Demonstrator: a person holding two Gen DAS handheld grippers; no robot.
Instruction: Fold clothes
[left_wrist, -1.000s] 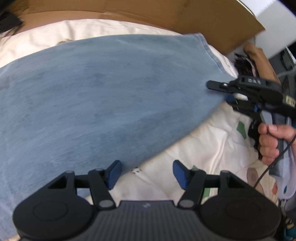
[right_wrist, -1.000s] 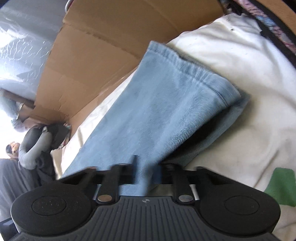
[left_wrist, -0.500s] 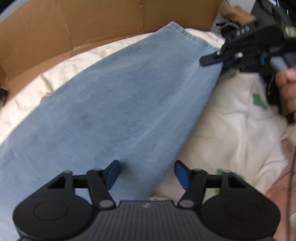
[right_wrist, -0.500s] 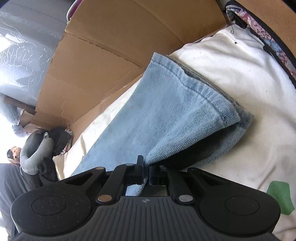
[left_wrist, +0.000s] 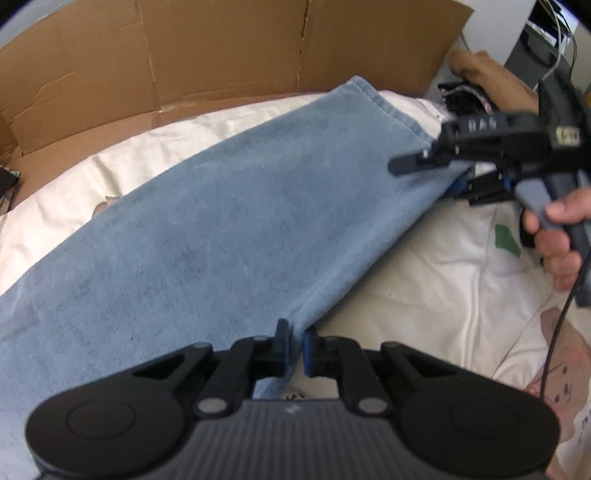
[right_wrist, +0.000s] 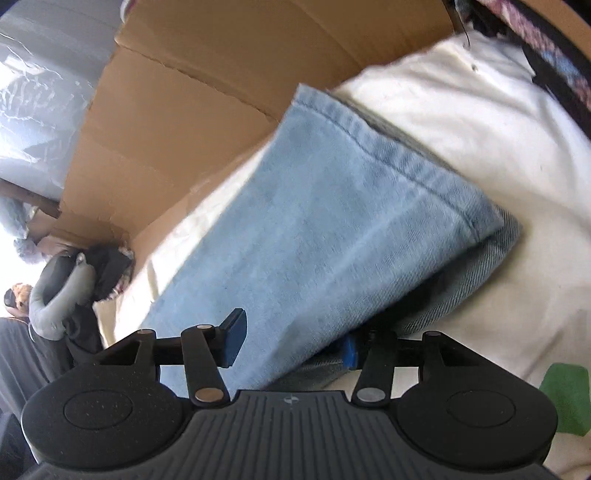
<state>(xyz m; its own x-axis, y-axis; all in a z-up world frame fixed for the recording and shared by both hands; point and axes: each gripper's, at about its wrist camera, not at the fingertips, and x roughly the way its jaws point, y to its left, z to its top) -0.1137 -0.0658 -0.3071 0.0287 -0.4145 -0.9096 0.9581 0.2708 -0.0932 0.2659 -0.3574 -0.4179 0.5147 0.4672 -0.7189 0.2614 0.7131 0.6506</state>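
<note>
A light blue pair of jeans (left_wrist: 258, 221) lies stretched across white bedding (left_wrist: 424, 277), its hem (right_wrist: 406, 162) at the far end. My left gripper (left_wrist: 293, 347) is shut on the jeans' near side edge, and the denim fold runs up from between its blue pads. My right gripper (right_wrist: 291, 347) is by the hem end. Its jaws are opening and stand apart, with the jeans (right_wrist: 314, 240) between them but not pinched. In the left wrist view the right gripper (left_wrist: 428, 179) shows one finger above the cloth and one below.
A brown cardboard wall (left_wrist: 221, 55) stands behind the bedding. A person's hand (left_wrist: 557, 236) holds the right gripper's handle, with a black cable (left_wrist: 554, 350) hanging below. Dark clothes (right_wrist: 74, 295) are heaped far left, and patterned fabric (right_wrist: 546, 55) lies at the top right.
The left gripper has closed onto the jeans' side edge and lifted a little. The right gripper, shut on the cloth before, has opened and released it.
</note>
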